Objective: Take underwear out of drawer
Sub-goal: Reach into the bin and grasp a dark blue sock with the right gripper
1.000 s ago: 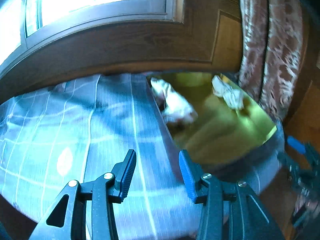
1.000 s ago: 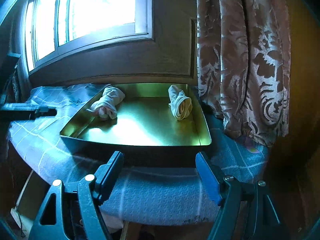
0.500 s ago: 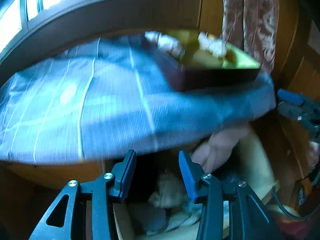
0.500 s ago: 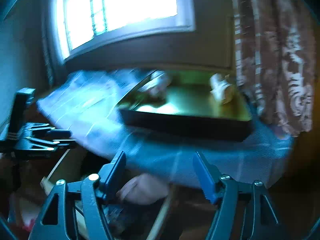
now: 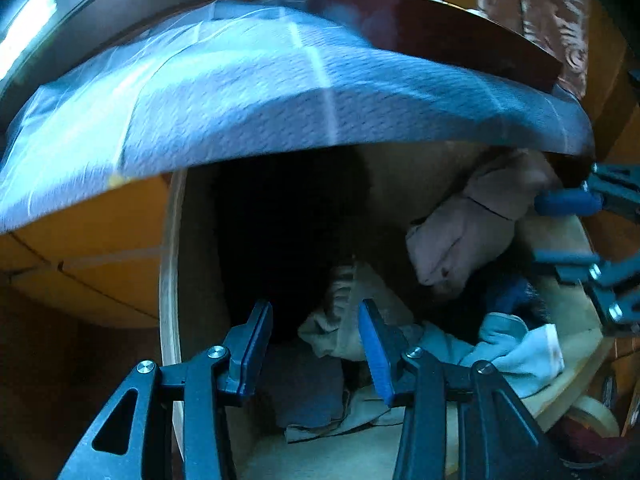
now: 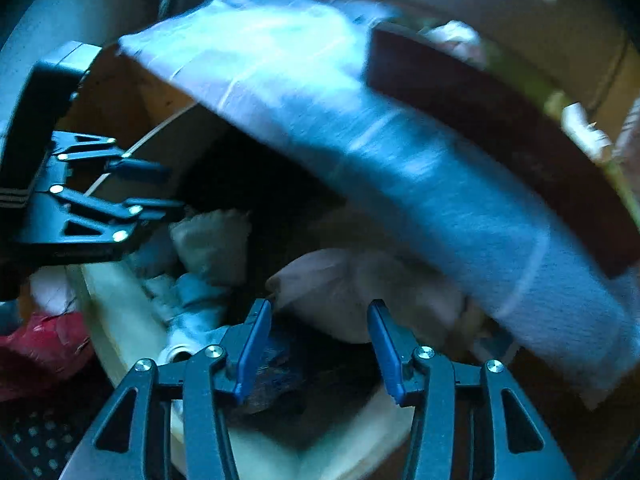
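Note:
The open wooden drawer (image 5: 168,280) under the cloth-covered top holds several pieces of underwear. In the left wrist view a beige piece (image 5: 344,320) lies just beyond my open left gripper (image 5: 316,348), with a pink folded piece (image 5: 460,240) to the right and a light blue one (image 5: 516,348) near the front. My right gripper (image 6: 320,344) is open, hovering over the drawer just short of the pink piece (image 6: 340,288), with nothing between its fingers. The right gripper (image 5: 576,232) also shows at the right edge of the left wrist view, the left gripper (image 6: 152,188) at the left of the right wrist view.
A blue checked cloth (image 5: 280,92) hangs over the cabinet top just above the drawer opening. A dark tray (image 6: 500,132) sits on it. The drawer's back is dark. A red item (image 6: 44,344) lies outside the drawer at the lower left.
Both grippers have dropped from the tray on top down to the open drawer. They now point into it, close to the clothes. Both stayed open.

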`<state>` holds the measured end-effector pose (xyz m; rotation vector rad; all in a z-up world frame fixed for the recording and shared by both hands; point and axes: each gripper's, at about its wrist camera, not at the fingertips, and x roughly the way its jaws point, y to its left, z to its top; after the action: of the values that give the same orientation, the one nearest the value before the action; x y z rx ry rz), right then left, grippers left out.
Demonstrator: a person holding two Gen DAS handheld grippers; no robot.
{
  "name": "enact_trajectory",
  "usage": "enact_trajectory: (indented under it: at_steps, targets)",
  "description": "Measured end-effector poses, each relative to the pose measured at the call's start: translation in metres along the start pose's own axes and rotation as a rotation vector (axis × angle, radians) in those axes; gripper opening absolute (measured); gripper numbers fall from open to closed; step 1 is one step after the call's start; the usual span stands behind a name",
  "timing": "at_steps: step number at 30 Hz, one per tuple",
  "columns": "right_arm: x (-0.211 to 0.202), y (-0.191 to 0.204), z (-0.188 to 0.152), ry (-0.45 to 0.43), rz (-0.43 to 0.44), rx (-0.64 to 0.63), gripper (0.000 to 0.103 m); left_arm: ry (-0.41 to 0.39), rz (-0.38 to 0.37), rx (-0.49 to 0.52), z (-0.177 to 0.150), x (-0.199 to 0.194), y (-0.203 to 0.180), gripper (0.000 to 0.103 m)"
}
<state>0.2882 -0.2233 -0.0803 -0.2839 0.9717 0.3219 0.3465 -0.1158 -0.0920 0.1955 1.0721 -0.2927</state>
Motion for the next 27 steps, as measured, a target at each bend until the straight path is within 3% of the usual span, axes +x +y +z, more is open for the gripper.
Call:
enact_trajectory:
  at_steps: [5, 14, 18, 22, 23, 25, 27]
  targets:
    - [-0.008, 0.01, 0.0, 0.087, 0.078, -0.15, 0.051, -0.004, -0.019, -0.043, -0.005, 0.003, 0.008, 0.045]
    - [0.025, 0.01, -0.01, 0.302, 0.201, -0.216, 0.051, -0.017, -0.068, -0.043, -0.006, 0.004, 0.003, 0.045]
    - [0.052, 0.021, -0.012, 0.349, 0.222, -0.217, 0.052, -0.027, -0.074, -0.047, -0.004, -0.001, 0.004, 0.045]
    - [0.062, 0.023, -0.005, 0.33, 0.237, -0.179, 0.053, -0.027, -0.079, -0.059, -0.002, -0.005, 0.007, 0.045]
    - [0.063, 0.023, -0.004, 0.329, 0.234, -0.175, 0.05, -0.027, -0.081, -0.062, -0.003, -0.005, 0.008, 0.045]
    - [0.065, 0.02, -0.006, 0.325, 0.229, -0.152, 0.031, -0.028, -0.081, -0.066, -0.002, -0.007, 0.009, 0.045]
    - [0.064, 0.018, -0.006, 0.304, 0.243, -0.118, 0.025, -0.031, -0.084, -0.07, -0.002, -0.009, 0.01, 0.045]
